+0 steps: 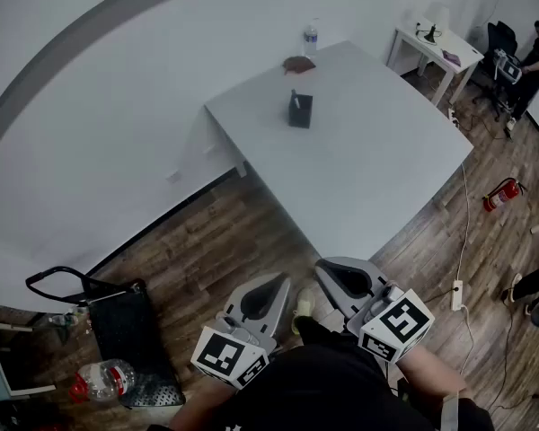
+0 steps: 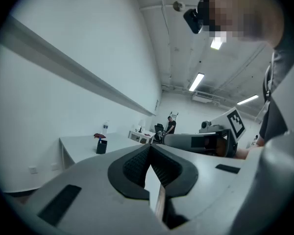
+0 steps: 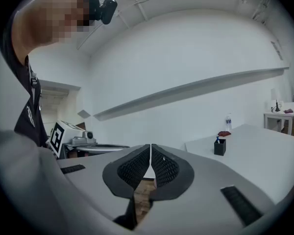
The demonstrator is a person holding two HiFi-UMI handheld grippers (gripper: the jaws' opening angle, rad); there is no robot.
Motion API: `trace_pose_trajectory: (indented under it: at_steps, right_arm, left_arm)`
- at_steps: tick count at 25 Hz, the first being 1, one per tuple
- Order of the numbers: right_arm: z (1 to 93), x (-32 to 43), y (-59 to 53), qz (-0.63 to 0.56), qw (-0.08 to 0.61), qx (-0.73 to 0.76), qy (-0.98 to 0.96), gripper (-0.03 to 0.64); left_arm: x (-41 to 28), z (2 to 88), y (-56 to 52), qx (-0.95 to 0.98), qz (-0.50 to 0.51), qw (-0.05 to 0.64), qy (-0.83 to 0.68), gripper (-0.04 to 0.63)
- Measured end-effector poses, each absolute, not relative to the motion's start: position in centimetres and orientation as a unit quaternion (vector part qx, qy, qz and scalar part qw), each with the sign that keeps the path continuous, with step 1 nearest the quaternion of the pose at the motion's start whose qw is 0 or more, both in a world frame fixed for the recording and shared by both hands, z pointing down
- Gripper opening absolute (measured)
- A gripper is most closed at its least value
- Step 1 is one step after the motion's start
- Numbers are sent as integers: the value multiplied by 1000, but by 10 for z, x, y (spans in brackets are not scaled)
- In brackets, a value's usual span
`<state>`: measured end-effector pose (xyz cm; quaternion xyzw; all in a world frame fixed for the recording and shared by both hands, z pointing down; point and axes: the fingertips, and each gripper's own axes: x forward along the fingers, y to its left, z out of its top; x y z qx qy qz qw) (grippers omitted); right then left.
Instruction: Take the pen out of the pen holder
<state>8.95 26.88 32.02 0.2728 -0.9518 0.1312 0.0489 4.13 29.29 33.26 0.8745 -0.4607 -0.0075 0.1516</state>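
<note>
A black square pen holder (image 1: 300,111) stands on the white table (image 1: 377,169), far from me, with a dark pen (image 1: 294,96) sticking up from it. The same pen holder (image 2: 102,146) shows small in the left gripper view, and the pen holder (image 3: 219,147) in the right gripper view has a blue-tipped pen (image 3: 217,140) in it. My left gripper (image 1: 271,285) and right gripper (image 1: 334,268) are held close to my body over the wood floor, well short of the table. Both have their jaws shut with nothing between them.
On the table behind the holder lie a dark red object (image 1: 298,63) and a water bottle (image 1: 311,39). A red fire extinguisher (image 1: 501,195) and a power strip (image 1: 457,294) lie on the floor at right. A black cart (image 1: 126,330) stands at left. A person (image 1: 532,61) sits at a far desk (image 1: 436,48).
</note>
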Motion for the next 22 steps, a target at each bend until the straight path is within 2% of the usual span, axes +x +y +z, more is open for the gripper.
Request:
trace_pose_trajectory:
  at_steps: [13,22]
  right_arm:
    - [331,105,145,141,48,291,-945,17]
    - [337,87,53,135,56,327,-934,17]
  left_arm:
    - [49,331,165,872,9,145,-467,6]
    - [29,328,58,880,-3,139,-455,6]
